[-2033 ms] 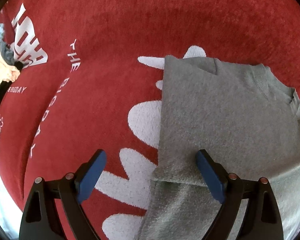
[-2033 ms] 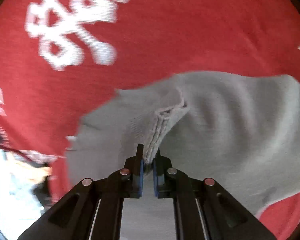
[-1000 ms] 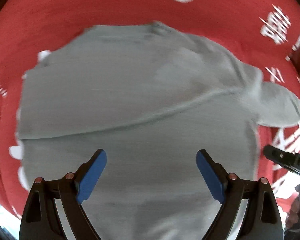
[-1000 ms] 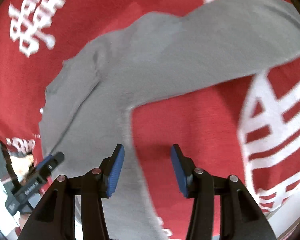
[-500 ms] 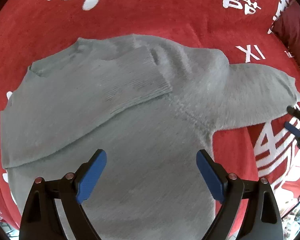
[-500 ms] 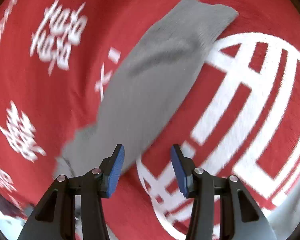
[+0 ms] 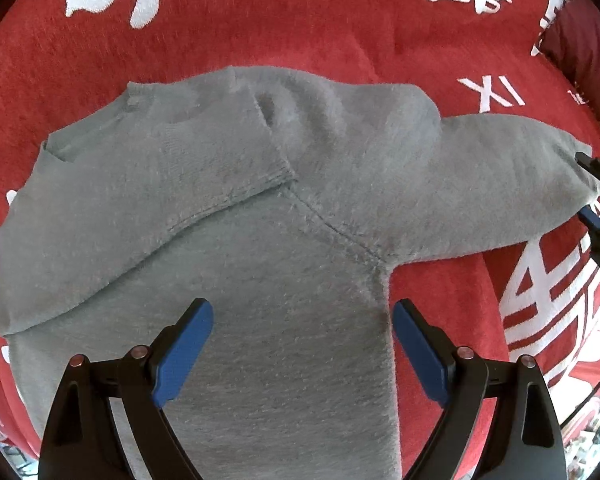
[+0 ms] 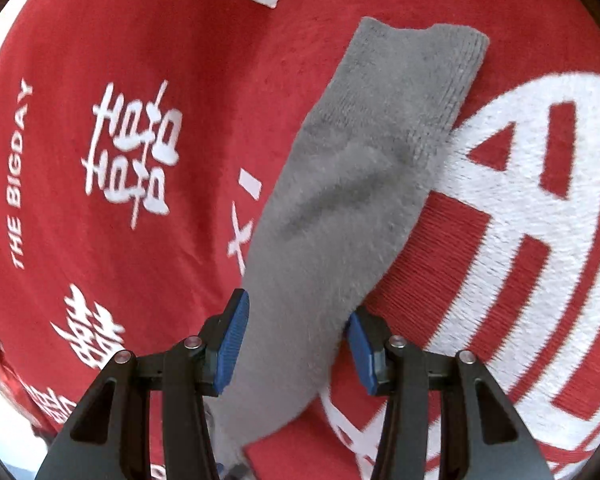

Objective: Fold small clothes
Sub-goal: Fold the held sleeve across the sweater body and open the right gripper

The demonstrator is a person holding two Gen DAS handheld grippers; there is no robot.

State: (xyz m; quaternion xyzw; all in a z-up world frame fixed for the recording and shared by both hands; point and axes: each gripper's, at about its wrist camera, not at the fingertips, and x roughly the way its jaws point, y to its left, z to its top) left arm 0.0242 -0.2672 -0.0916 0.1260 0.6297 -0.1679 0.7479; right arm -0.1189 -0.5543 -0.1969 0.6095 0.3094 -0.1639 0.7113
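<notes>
Red blanket [image 7: 260, 24] beneath grey sweater [image 7: 284, 264]

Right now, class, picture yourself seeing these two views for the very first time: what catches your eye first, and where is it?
The fluffy grey sweater fills the left wrist view, one sleeve already folded across its chest, the other sleeve stretched out flat. Under it lies a bright red blanket with big white lettering. The right tongs stand open astride the outstretched sleeve, and the left tongs are open above the sweater's body.
</notes>
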